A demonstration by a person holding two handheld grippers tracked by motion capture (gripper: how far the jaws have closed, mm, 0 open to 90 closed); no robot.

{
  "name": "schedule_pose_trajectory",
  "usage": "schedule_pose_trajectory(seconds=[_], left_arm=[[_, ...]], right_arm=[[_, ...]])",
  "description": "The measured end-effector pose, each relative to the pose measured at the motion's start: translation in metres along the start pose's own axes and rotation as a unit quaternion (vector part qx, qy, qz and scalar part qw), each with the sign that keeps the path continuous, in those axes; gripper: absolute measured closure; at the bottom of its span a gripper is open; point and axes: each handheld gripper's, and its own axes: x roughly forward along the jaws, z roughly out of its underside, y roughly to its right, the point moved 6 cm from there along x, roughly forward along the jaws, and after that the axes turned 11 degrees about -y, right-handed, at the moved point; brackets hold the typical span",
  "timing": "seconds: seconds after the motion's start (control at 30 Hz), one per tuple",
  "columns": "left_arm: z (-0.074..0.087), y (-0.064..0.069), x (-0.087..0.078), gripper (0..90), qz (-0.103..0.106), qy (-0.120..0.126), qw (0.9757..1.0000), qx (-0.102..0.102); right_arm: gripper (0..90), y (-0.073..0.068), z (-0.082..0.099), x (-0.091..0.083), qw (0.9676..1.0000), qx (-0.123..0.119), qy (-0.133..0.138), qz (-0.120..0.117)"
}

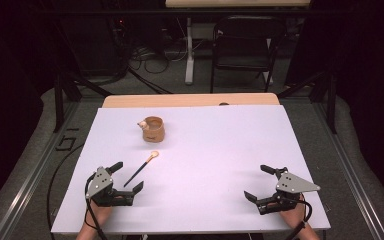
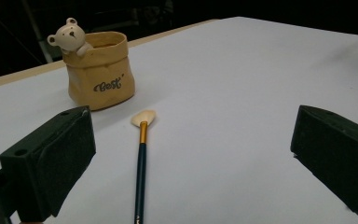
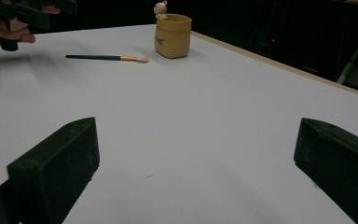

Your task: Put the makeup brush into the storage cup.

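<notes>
Two hand-held grippers — left [image 1: 128, 177], right [image 1: 259, 183] — both spread wide, empty. Brush [image 2: 141, 156] lies on tabletop [image 1: 220, 150] near bear pot [image 2: 99, 70]; handle end cut off in left gripper view.

The worktop [image 1: 205, 150] is seen from the person's side, and a pot [image 1: 153, 129] is set upright on its far left part. A small figure [image 1: 143, 124] is perched on the pot's left rim. A brush [image 1: 141, 169] is laid flat on the worktop, nearer than the pot and apart from it, its head turned toward the pot and its handle toward the near left. The left claw [image 1: 128, 177] is held at the near left, its jaws set either side of the handle's near end. The right claw [image 1: 258, 182] is held at the near right, well apart from everything else. A chair [image 1: 244, 47] is placed on the floor behind the worktop.
</notes>
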Motion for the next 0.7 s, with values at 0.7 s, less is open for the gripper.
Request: schedule_pose_trajectory(seconds=[0.7], left_arm=[[-0.012, -0.014, 0.019, 0.0, 0.005, -0.050, 0.9986, -0.014]], right_arm=[[0.0, 0.001, 0.000, -0.001, 1.0000, 0.002, -0.001, 0.001]])
